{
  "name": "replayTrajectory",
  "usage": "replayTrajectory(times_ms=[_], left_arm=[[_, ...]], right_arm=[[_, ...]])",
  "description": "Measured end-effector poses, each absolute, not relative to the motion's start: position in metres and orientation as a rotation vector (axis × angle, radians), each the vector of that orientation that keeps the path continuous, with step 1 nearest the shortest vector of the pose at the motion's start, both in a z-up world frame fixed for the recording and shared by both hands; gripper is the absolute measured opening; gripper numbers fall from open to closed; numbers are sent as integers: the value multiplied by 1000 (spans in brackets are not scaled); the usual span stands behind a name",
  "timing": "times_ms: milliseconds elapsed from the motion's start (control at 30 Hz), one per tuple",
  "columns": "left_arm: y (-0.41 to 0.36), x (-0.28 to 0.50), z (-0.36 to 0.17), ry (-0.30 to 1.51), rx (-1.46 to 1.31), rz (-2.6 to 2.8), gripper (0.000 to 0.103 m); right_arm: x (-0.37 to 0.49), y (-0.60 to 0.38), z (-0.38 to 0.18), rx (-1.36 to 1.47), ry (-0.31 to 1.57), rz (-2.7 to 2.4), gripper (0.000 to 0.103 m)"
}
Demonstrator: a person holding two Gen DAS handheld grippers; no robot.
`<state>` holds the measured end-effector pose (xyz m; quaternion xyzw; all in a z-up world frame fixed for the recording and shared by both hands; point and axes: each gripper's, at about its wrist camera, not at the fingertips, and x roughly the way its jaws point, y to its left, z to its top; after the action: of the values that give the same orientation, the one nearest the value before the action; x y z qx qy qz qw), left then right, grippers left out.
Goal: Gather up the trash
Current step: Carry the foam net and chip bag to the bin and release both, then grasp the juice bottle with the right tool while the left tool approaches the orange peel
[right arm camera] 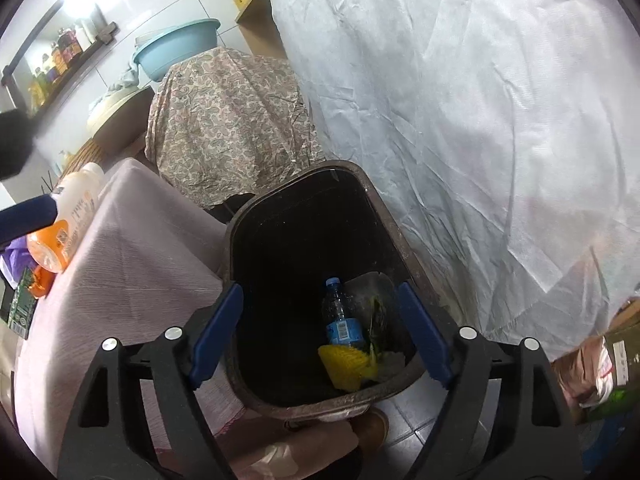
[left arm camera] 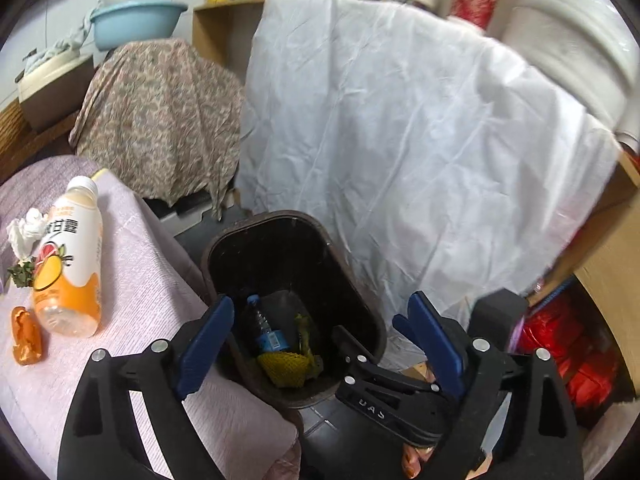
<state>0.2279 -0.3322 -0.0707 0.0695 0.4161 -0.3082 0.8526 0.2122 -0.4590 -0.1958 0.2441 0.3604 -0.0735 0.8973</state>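
A dark brown trash bin (left arm camera: pixel 256 222) (right arm camera: pixel 362 184) stands on the floor beside a table with a pink cloth (left arm camera: pixel 140 280) (right arm camera: pixel 132 248). Inside lie a clear water bottle with a blue label (left arm camera: pixel 266 332) (right arm camera: pixel 340 320), a yellow foam net (left arm camera: pixel 284 368) (right arm camera: pixel 346 364) and green scraps. My left gripper (left arm camera: pixel 322 344) and right gripper (right arm camera: pixel 320 336) both hang open over the bin, with nothing between the pads. On the table lie an orange-and-white drink bottle (left arm camera: pixel 68 256) (right arm camera: pixel 68 220), a crumpled tissue (left arm camera: pixel 24 232), an orange wrapper (left arm camera: pixel 26 336) and a leafy scrap (left arm camera: pixel 20 272).
A white sheet (left arm camera: pixel 400 120) (right arm camera: pixel 480 120) drapes over furniture right behind the bin. A patterned cloth (left arm camera: pixel 160 112) covers something at the back left, with a blue basin (left arm camera: pixel 136 20) above. Red bags (left arm camera: pixel 560 340) sit on the right. A shoe (right arm camera: pixel 372 428) shows by the bin's near edge.
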Motion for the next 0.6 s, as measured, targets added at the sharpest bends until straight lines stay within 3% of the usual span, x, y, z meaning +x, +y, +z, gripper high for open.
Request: replayTrajectory(times_ms=[233, 600], left_arm=[[-295, 203, -50, 820, 115, -698, 97], [-212, 177, -19, 740, 128, -671, 98]], right_arm=[[194, -442, -166, 473, 739, -147, 84], [182, -391, -98, 471, 675, 25, 88]])
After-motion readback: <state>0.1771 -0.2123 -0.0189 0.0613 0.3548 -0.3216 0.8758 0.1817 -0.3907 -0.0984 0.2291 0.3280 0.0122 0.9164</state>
